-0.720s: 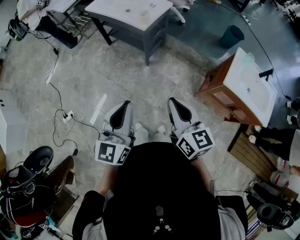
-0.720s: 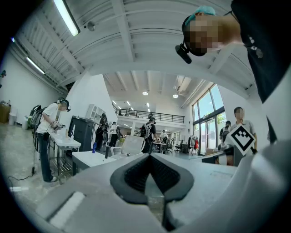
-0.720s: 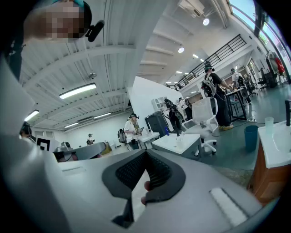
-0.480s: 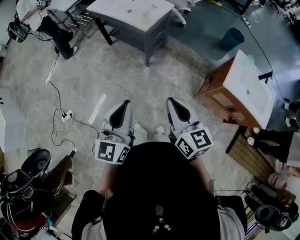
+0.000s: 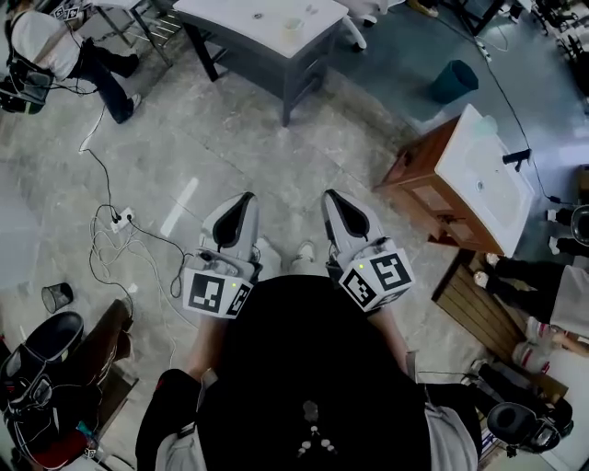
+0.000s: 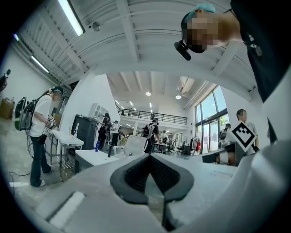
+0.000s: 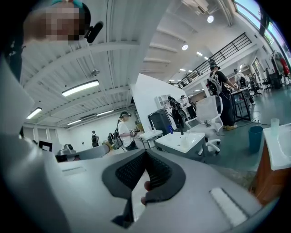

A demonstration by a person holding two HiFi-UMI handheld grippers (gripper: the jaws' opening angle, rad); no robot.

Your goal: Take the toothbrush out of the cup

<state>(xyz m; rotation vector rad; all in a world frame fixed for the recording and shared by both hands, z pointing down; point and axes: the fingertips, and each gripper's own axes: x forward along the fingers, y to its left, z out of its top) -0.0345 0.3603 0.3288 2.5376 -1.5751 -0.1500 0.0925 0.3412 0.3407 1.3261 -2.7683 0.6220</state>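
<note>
Both grippers are held close in front of my body, above the floor and pointing away. My left gripper (image 5: 242,202) (image 6: 148,158) has its jaws together with nothing between them. My right gripper (image 5: 331,200) (image 7: 145,155) is likewise shut and empty. Far ahead, a small pale cup (image 5: 293,26) (image 7: 183,140) stands on the white-topped grey table (image 5: 241,20). Another pale cup (image 5: 486,123) (image 7: 274,124) sits on the sink cabinet to the right. At this distance no toothbrush can be made out.
A wooden sink cabinet (image 5: 425,189) with a white top and black tap stands at the right. Cables and a power strip (image 5: 116,219) lie on the floor at left. There is a teal bin (image 5: 454,77) behind, and a person (image 5: 51,48) at upper left. Bags (image 5: 46,354) lie at lower left.
The head view has shifted, so the table and cabinet sit slightly higher and to the left. The person at upper left has walked further into view. Both grippers stay shut by my body.
</note>
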